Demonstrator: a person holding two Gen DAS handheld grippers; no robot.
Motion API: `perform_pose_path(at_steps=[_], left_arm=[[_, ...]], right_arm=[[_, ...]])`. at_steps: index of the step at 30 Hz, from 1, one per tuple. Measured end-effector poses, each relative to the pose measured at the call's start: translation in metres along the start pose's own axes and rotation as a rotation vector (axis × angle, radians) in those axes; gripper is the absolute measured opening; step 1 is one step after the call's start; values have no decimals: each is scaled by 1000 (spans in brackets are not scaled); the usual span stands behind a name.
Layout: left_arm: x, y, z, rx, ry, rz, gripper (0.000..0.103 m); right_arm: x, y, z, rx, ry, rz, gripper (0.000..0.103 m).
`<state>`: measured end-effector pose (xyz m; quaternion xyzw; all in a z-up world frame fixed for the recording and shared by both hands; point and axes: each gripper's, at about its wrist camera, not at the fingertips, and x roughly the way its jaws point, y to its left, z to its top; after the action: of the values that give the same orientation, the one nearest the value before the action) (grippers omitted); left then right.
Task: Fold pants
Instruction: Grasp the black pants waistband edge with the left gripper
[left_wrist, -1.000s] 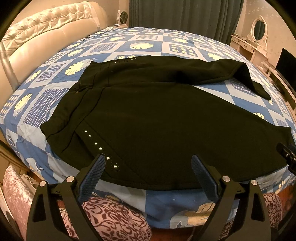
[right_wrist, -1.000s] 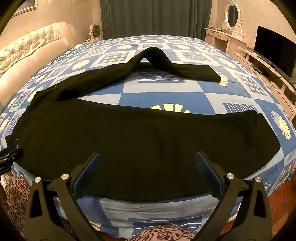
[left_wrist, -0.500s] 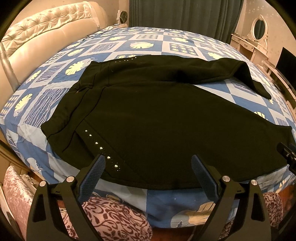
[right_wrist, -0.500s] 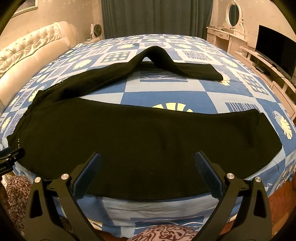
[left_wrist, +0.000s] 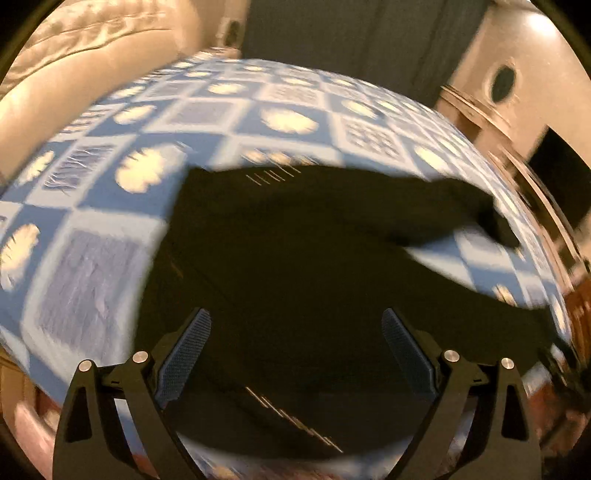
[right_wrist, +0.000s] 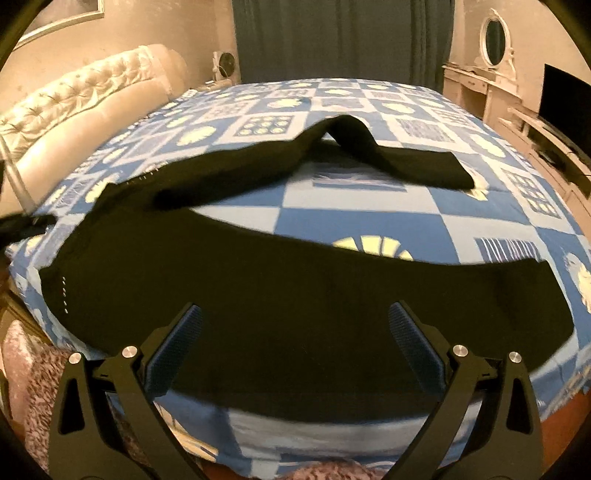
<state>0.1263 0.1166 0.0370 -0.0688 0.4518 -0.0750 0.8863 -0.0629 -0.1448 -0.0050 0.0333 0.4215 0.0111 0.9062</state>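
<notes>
1. The black pants (right_wrist: 295, 295) lie spread on the bed (right_wrist: 351, 221), on its blue and white patterned cover. The near leg runs flat along the bed's front edge. The far leg (right_wrist: 351, 144) stretches across the middle and humps up where it bends back on itself.

2. The left tool (left_wrist: 295, 354) is released, its two fingers spread wide with nothing between them. It hangs over the waist end, near the row of pale studs (left_wrist: 295, 421). That view is smeared with motion blur, so whether the tips touch the cloth cannot be told.

3. The right tool (right_wrist: 295, 350) is also released and holds nothing. It sits over the near leg, towards the cuff end. Its view is sharp.

4. The pants seem laid out flat so that each leg can be taken by an edge. The two tools stand apart along the length, one towards the waist and one towards the cuff, probably so the cloth can be lifted evenly without sagging.

5. No fold looks made yet. The humped far leg will likely need smoothing, or the fold could trap a crease.

6. A padded headboard (right_wrist: 92, 107) lies to the left, and a dresser with an oval mirror (right_wrist: 495, 37) to the right.
</notes>
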Motion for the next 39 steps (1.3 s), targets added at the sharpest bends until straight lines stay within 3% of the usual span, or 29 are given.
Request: perform_pose_path(at_steps=[4, 9, 13, 16, 17, 18, 19, 22, 27, 31, 34, 39], left_arm=[[58, 77, 62, -114, 38, 6, 93], [130, 141, 101, -219, 89, -8, 93], [169, 158, 116, -275, 147, -80, 93], [173, 145, 125, -163, 133, -99, 90], [173, 138, 125, -110, 134, -103, 59], [175, 136, 126, -88, 148, -113, 39], [178, 135, 126, -89, 169, -121, 28], [180, 137, 128, -125, 186, -149, 12], [183, 134, 131, -130, 194, -131, 8], [185, 130, 133, -104, 199, -104, 8], [187, 125, 134, -81, 200, -87, 8], [187, 124, 134, -62, 197, -88, 9]], right_arm=[[17, 1, 20, 29, 0, 25, 101], [51, 0, 45, 94, 26, 67, 101], [75, 2, 59, 101, 53, 93, 101], [92, 5, 72, 91, 69, 127, 101], [97, 6, 76, 81, 75, 140, 101], [101, 6, 79, 72, 76, 157, 101], [105, 7, 84, 64, 77, 186, 101], [121, 8, 106, 17, 78, 252, 101], [167, 12, 184, -133, 84, 298, 101], [235, 31, 251, -323, 177, 233, 101], [289, 49, 277, -424, 260, 194, 100], [342, 77, 282, -553, 359, 219, 82]])
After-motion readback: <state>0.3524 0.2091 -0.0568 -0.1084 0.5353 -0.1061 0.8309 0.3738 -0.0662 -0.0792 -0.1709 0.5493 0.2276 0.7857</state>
